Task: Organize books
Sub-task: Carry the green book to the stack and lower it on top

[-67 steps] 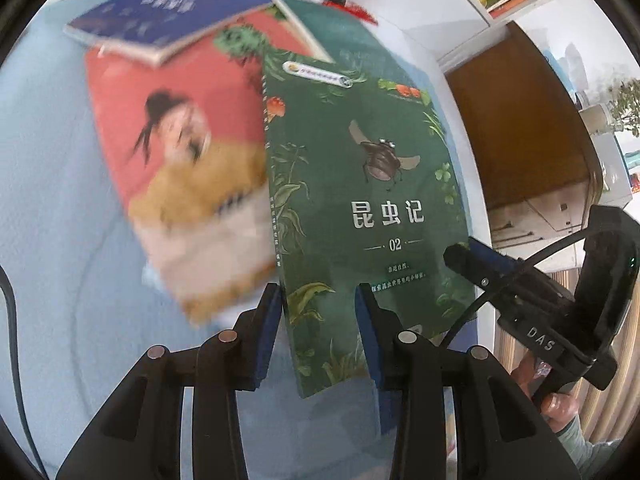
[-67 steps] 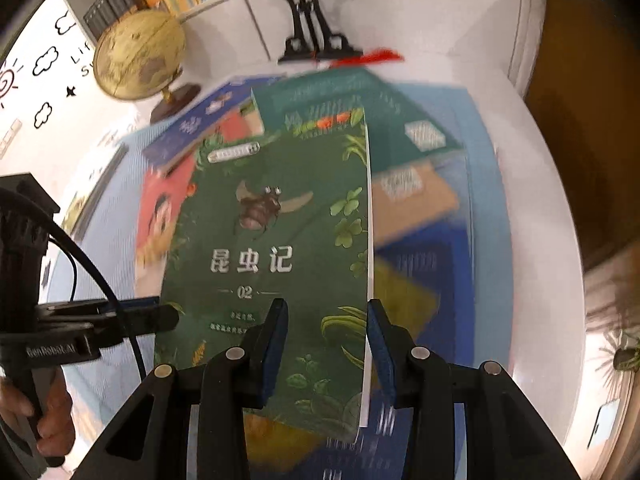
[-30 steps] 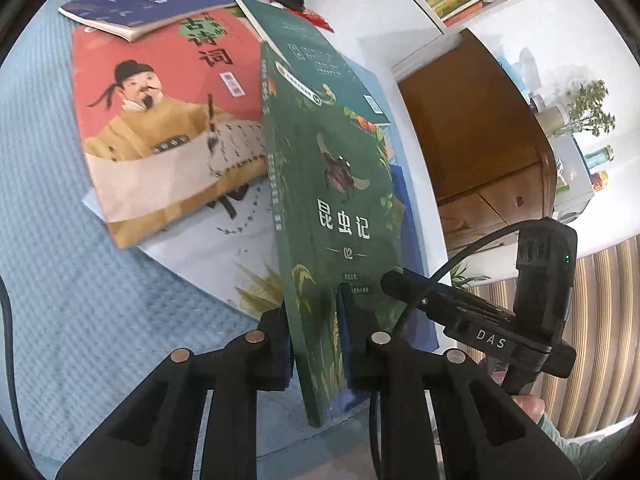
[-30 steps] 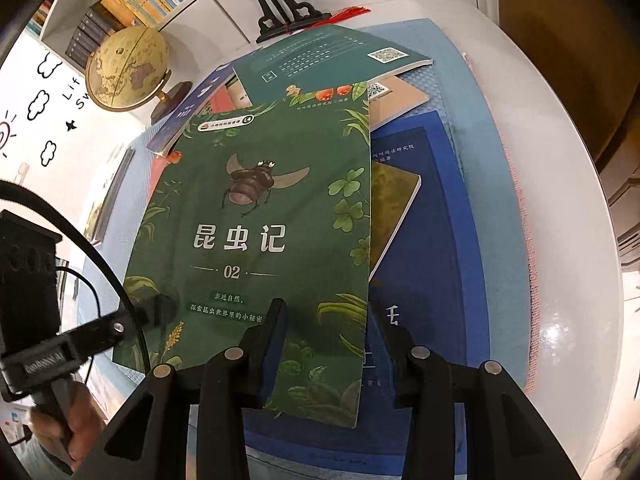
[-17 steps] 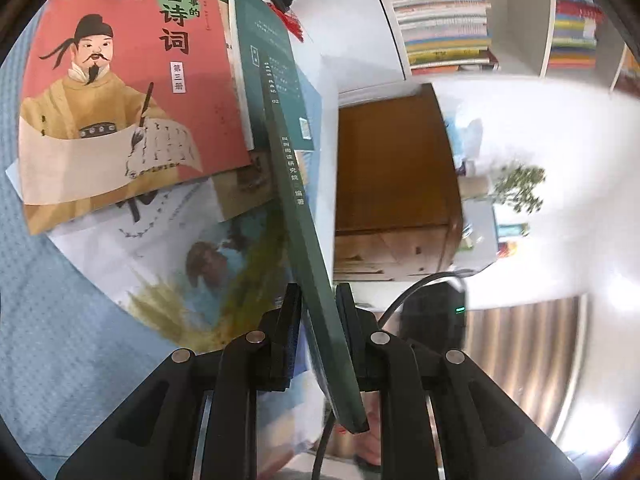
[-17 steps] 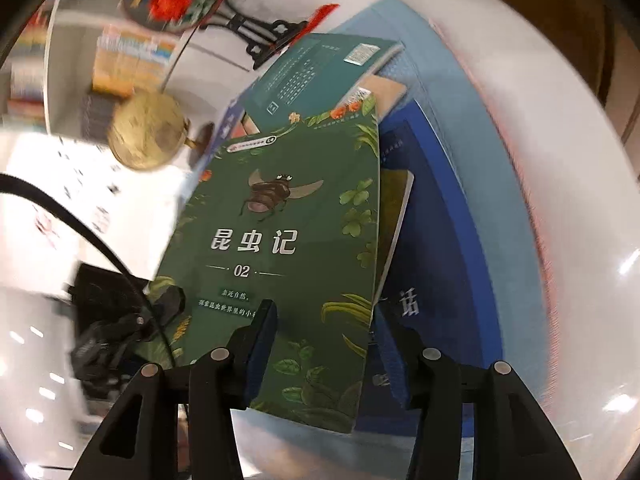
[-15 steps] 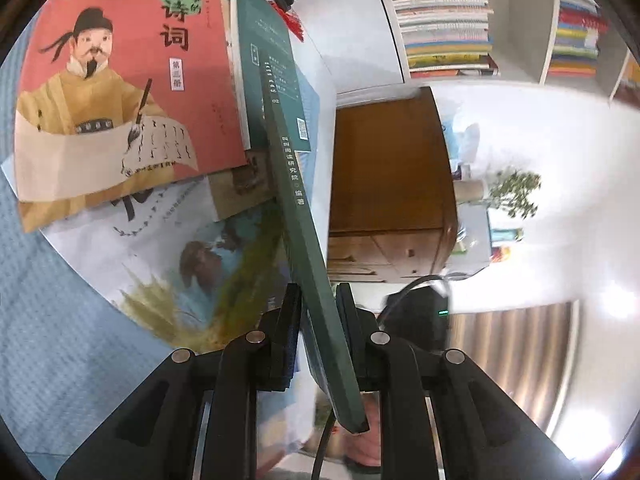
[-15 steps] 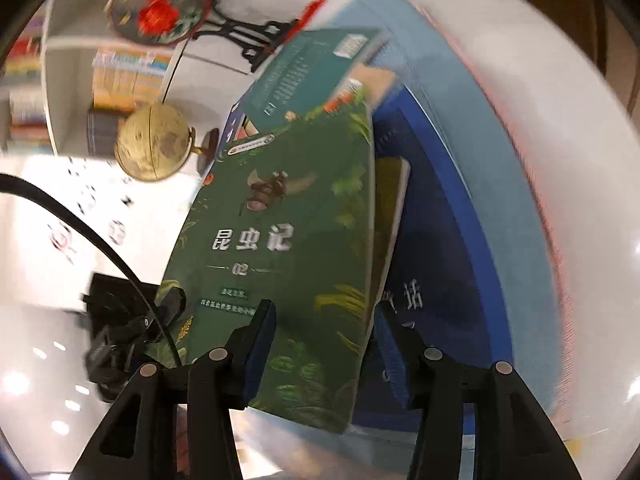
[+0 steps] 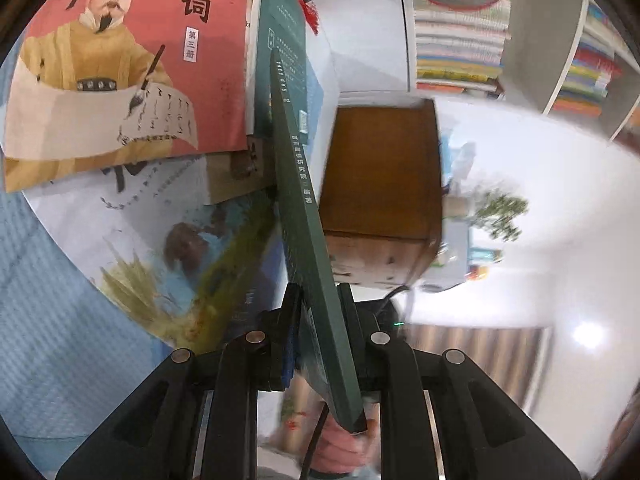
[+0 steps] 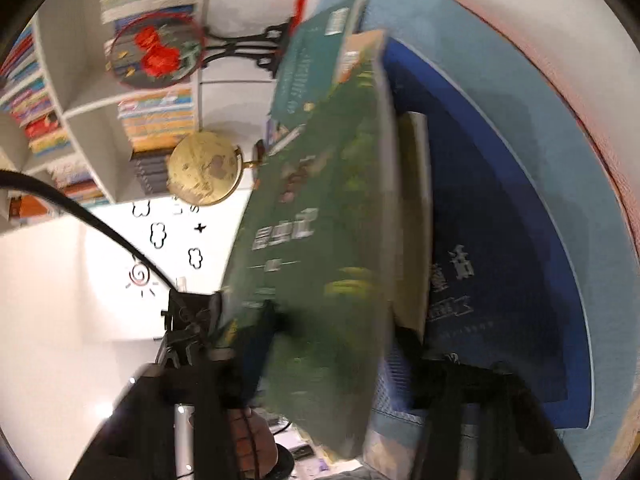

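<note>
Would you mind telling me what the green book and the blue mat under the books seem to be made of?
Green book: paper with a smooth printed card cover, apparently a paperback; thin spine, slight sheen.
Blue mat: seemingly woven or knitted fabric, matte; a fine ribbed texture shows.

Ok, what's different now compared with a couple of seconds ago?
The left gripper closed on the green insect book, lifted it off the pile and tipped it up on edge, spine toward the camera. The right gripper has rolled with it; its jaws are closing with the book's lower part between them, blurred. The red poetry book, the blue book and the globe stayed put.
</note>
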Available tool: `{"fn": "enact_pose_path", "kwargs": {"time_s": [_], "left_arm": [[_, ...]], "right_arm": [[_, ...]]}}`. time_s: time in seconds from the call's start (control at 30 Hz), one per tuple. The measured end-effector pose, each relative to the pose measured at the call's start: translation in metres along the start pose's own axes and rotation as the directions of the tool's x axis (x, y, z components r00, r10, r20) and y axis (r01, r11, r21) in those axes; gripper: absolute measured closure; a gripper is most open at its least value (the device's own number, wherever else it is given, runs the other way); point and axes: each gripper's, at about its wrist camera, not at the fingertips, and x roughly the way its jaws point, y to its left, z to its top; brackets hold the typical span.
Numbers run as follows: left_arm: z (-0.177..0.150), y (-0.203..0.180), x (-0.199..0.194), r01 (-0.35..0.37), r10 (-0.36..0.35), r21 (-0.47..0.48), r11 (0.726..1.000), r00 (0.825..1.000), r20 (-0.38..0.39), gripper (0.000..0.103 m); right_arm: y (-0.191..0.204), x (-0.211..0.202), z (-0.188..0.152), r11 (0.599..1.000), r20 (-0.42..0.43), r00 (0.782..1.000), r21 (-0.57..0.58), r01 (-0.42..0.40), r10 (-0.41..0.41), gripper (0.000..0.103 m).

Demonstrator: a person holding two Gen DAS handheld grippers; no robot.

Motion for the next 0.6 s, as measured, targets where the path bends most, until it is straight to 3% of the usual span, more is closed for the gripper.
{"fn": "enact_pose_path", "kwargs": {"time_s": [0.13, 0.23, 0.3, 0.5, 0.57, 0.6], "left_arm": [[-0.004, -0.011, 0.004, -0.182, 0.183, 0.136, 0.974, 0.983, 0.003, 0.091], [-0.015, -0.024, 0.011, -0.328, 0.335, 0.274, 0.904, 0.942, 0.024, 0.091], [-0.021, -0.031, 0.014, -0.386, 0.396, 0.342, 0.857, 0.917, 0.042, 0.091], [-0.038, -0.047, 0.011, -0.448, 0.469, 0.473, 0.759, 0.880, 0.081, 0.091], [-0.039, -0.049, 0.007, -0.443, 0.465, 0.489, 0.751, 0.881, 0.084, 0.091], [-0.038, -0.049, 0.001, -0.427, 0.449, 0.488, 0.761, 0.890, 0.079, 0.091]], "right_arm": [[0.025, 0.003, -0.003, 0.974, 0.037, 0.984, -0.144, 0.176, -0.173, 0.072], [0.046, 0.010, -0.012, 0.901, 0.084, 0.944, -0.281, 0.330, -0.319, 0.073], [0.055, 0.015, -0.020, 0.851, 0.116, 0.918, -0.348, 0.394, -0.378, 0.073], [0.081, 0.022, -0.049, 0.673, 0.226, 0.841, -0.514, 0.532, -0.492, 0.073], [0.088, 0.025, -0.058, 0.630, 0.253, 0.825, -0.546, 0.553, -0.505, 0.073], [0.091, 0.025, -0.061, 0.619, 0.258, 0.822, -0.554, 0.556, -0.507, 0.073]]}}
